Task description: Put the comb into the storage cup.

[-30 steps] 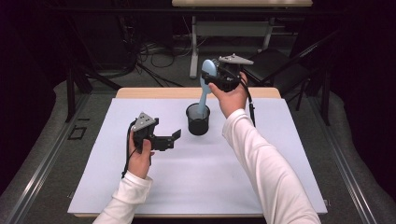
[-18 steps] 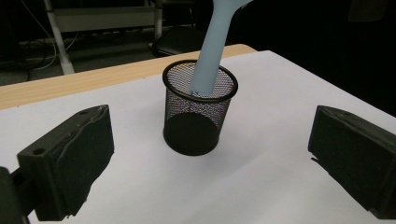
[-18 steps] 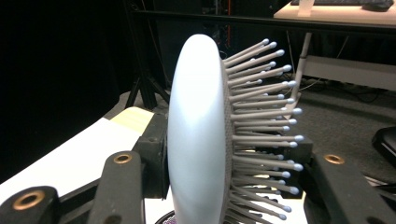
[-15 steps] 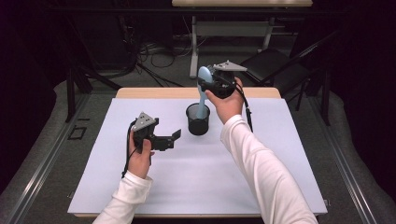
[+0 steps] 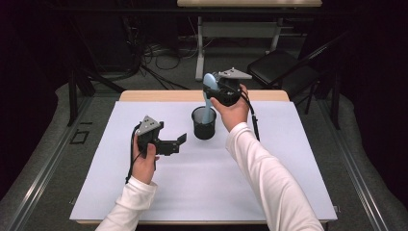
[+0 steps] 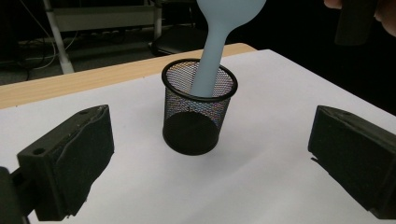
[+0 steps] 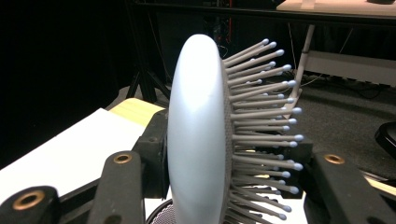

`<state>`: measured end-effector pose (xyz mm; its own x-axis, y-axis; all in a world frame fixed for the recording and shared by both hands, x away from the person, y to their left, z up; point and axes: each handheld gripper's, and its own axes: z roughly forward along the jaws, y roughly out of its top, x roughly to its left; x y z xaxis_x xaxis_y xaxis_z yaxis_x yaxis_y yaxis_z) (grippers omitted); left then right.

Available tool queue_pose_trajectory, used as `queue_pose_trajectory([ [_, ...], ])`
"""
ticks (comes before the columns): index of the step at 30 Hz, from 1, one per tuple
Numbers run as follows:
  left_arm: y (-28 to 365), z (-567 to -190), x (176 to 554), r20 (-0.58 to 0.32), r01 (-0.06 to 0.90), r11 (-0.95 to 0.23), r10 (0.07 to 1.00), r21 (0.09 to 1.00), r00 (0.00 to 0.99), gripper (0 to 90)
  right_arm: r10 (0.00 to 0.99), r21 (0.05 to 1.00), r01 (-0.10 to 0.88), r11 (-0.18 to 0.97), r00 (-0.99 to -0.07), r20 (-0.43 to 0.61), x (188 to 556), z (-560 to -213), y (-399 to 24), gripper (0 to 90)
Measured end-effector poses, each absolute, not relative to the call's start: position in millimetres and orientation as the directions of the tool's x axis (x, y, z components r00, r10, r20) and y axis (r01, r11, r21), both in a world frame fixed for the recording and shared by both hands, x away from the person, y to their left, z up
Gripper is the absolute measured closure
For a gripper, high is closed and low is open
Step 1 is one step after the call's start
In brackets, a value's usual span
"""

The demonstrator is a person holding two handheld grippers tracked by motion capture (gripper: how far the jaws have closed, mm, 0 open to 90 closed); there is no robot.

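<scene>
A light blue hairbrush stands nearly upright with its handle inside a black mesh cup at the middle back of the white table cover. My right gripper is shut on the brush head, one jaw against its smooth back and the bristles facing the other. My left gripper hovers low over the cover to the left of the cup, open, its jaws pointed at the cup with nothing between them. The brush handle leans on the cup's rim.
The table's wooden back edge shows beyond the white cover. A black chair and a desk frame with cables stand behind the table. Open cover lies in front of and on both sides of the cup.
My right gripper has shifted slightly left and down, which brought the brush more upright and its handle deeper into the cup. The left gripper has stayed put.
</scene>
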<state>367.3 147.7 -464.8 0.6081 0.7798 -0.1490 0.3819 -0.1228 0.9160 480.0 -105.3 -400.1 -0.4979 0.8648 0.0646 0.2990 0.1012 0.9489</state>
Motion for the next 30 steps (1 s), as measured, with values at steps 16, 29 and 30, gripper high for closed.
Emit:
queue_pose_trajectory([
  [16,148,-466,368,-0.150,0.384,-0.124,0.779,0.915,0.609,0.8,0.862,0.941,0.309,0.139,-0.505,0.038,481,-425,-100,48.3],
  [29,147,-466,368,-0.151,0.385,-0.123,0.779,0.915,0.609,0.8,0.863,0.937,0.295,0.184,-0.505,-0.010,481,-432,-95,48.1],
  [30,147,-466,367,-0.149,0.384,-0.125,0.779,0.915,0.608,0.8,0.863,0.937,0.295,0.186,-0.505,-0.012,481,-432,-95,48.1],
])
